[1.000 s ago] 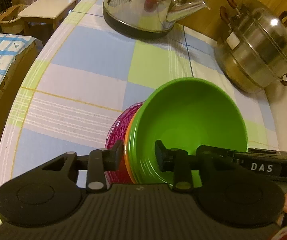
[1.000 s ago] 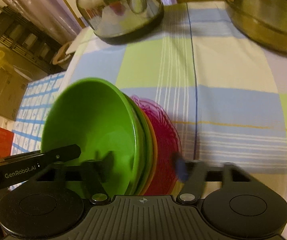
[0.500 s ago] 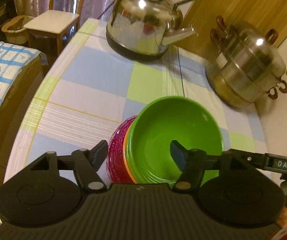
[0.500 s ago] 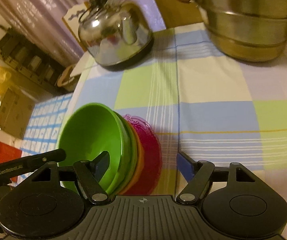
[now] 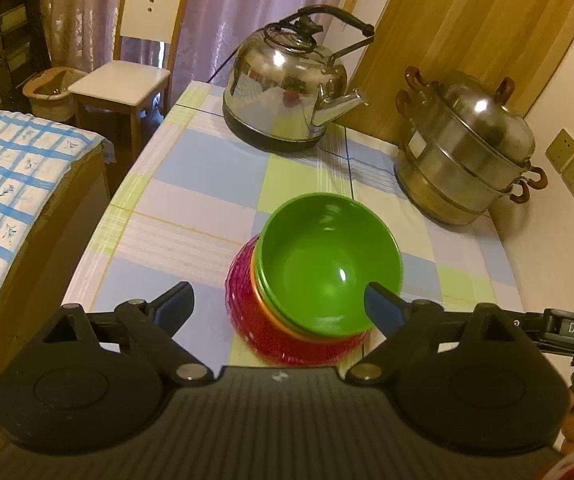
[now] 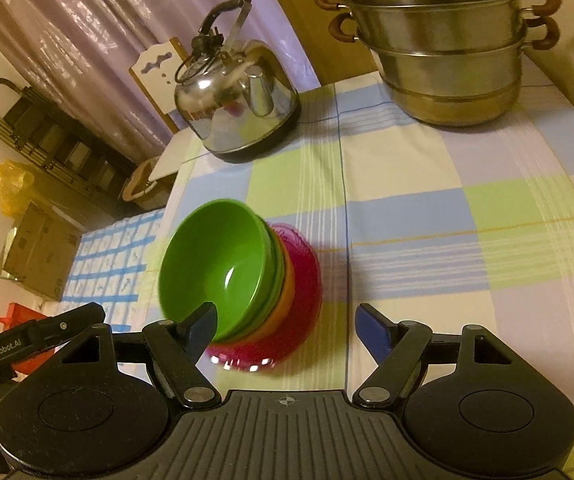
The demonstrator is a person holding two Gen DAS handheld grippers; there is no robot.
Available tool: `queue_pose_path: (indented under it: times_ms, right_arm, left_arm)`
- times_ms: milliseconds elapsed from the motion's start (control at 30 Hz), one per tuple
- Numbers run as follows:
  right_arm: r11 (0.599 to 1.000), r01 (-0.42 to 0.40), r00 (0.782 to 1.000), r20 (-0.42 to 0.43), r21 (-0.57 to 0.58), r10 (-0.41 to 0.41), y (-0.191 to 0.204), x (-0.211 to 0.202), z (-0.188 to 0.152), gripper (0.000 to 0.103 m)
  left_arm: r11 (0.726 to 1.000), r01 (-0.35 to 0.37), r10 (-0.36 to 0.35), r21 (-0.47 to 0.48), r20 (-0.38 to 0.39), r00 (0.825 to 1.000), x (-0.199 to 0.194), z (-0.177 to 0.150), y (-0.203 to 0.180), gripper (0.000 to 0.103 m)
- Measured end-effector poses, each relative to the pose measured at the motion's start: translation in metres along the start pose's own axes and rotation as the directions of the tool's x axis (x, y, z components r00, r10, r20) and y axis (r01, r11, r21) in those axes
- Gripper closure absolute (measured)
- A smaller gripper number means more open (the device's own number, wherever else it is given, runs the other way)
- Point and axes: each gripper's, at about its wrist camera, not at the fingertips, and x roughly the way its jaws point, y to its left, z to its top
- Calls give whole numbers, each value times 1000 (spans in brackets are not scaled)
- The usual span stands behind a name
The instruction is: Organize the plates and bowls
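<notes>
A nested stack of dishes stands on the checked tablecloth: a green bowl (image 5: 327, 264) on top, an orange rim under it, and a ribbed red bowl (image 5: 255, 320) at the bottom. The right wrist view shows the same green bowl (image 6: 219, 264) and red bowl (image 6: 299, 308). My left gripper (image 5: 279, 304) hangs above the near side of the stack, its jaws opening and touching nothing. My right gripper (image 6: 287, 322) is above the stack's near right side, jaws also opening, with nothing pressed between them. Each gripper's arm shows at the edge of the other's view.
A steel kettle (image 5: 287, 92) stands at the far end of the table (image 5: 191, 184), and a stacked steel steamer pot (image 5: 467, 152) at the far right by the wall. A chair (image 5: 127, 76) and a bed with a blue checked cover (image 5: 11, 176) lie to the left.
Both grippers have let go of the stack's rims, spread their jaws wider, and pulled back and up. The stack now sits level on the cloth and looks smaller.
</notes>
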Motion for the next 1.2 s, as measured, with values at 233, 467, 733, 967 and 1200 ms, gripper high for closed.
queue_pose_path:
  times_ms: [233, 467, 733, 967, 1200]
  right_arm:
    - [1000, 0, 1000, 15, 17, 0, 1, -21, -27, 27]
    - [1000, 21, 999, 41, -3, -21, -3, -41, -58, 26]
    - [997, 66, 995, 74, -25, -64, -10, -57, -92, 26]
    - [993, 108, 988, 118, -49, -102, -17, -73, -114, 26]
    - [986, 149, 976, 169, -75, -135, -23, -89, -128, 26]
  left_arm:
    - [998, -53, 52, 17, 47, 998, -32, -35, -6, 7]
    - [995, -92, 89, 41, 69, 994, -48, -74, -15, 7]
    - [994, -85, 76, 71, 111, 991, -55, -108, -31, 7]
    - [989, -91, 76, 121, 125, 989, -60, -125, -49, 7]
    - [989, -89, 80, 121, 76, 994, -63, -136, -55, 7]
